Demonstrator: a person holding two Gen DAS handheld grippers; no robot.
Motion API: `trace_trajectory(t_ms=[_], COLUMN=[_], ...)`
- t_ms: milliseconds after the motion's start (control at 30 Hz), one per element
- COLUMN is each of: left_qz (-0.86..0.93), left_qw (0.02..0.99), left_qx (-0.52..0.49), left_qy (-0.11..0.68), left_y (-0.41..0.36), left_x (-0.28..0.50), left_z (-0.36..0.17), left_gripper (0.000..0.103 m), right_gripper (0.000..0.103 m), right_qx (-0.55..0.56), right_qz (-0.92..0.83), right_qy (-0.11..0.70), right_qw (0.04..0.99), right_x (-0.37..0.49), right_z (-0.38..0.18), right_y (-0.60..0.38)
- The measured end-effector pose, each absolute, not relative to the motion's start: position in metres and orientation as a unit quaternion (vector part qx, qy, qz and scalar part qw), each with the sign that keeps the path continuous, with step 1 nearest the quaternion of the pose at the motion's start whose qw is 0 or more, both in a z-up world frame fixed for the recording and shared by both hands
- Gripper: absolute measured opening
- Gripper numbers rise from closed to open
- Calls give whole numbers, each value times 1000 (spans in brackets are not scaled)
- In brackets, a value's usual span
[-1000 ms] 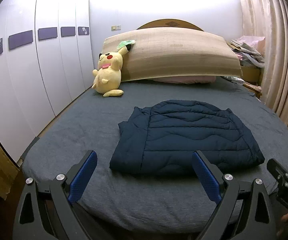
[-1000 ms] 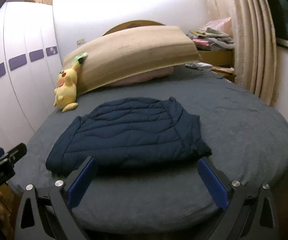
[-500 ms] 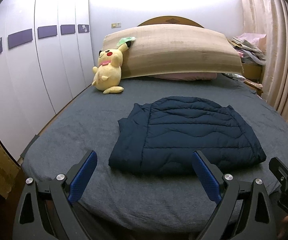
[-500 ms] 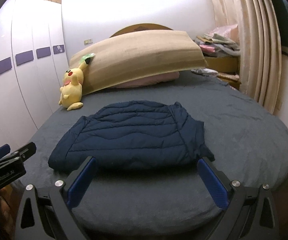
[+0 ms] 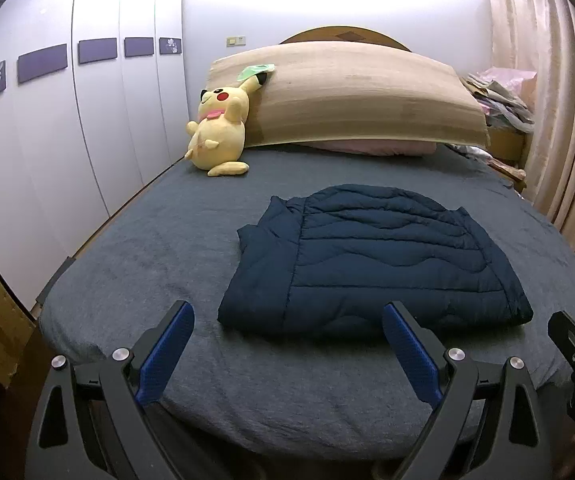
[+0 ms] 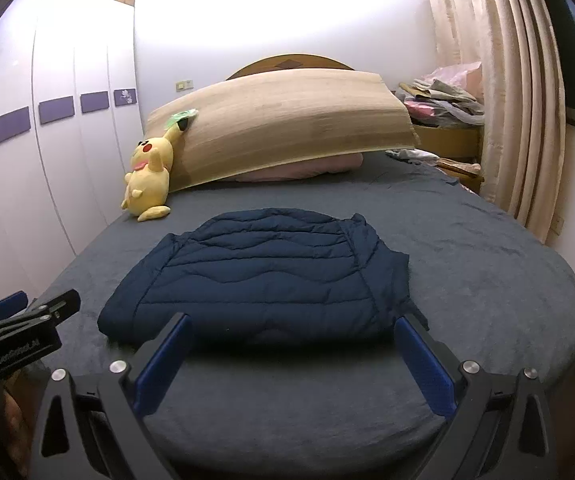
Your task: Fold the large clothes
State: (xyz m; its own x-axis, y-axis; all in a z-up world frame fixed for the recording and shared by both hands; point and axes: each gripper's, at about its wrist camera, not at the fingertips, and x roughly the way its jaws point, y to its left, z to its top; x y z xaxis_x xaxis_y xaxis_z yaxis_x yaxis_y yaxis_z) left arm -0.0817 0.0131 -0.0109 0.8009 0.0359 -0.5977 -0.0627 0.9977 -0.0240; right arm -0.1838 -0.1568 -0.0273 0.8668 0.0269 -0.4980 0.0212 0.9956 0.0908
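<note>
Landmark = jacket [image 5: 371,264], navy quilted, folded into a flat block on the bed [image 5: 159,240], lying mid-bed twd the foot end; far left of jacket, white wardrobe [image 5: 47,152] w/ purple panels along the bed's side; left-rear of jacket, plush [image 5: 219,132], yellow, upright at the head end, leaning on the tan mat [image 5: 351,100] that spans the headboard behind the jacket; pink pillow [image 5: 371,147] under mat's lower edge; left gripper [image 5: 287,350] in front of jacket's near-left edge, above the sheet, fingers wide apart, holding nothing, not touching fabric; right gripper [image 6: 293,358] in front of jacket's near edge, more to the right, fingers also spread wide, empty, tips just short of the hem; right-rear of jacket, clutter pile [image 6: 443,100] on a side unit; far right, curtain [image 6: 507,100].
</note>
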Motion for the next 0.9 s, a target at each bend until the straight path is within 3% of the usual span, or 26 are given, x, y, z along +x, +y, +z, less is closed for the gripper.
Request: trace_trajectory(t_ms=[900], left_qz=[29], left_qw=[950], left_qx=[-22], left_qy=[309], left_y=[11], left_x=[-84], left_z=[-9], left_gripper=[95], right_gripper=[102], right_qx=[41], right_qz=[-6], right_qy=[252], right_qw=[967], right_x=[-187], right_z=[-27], right_y=[-157])
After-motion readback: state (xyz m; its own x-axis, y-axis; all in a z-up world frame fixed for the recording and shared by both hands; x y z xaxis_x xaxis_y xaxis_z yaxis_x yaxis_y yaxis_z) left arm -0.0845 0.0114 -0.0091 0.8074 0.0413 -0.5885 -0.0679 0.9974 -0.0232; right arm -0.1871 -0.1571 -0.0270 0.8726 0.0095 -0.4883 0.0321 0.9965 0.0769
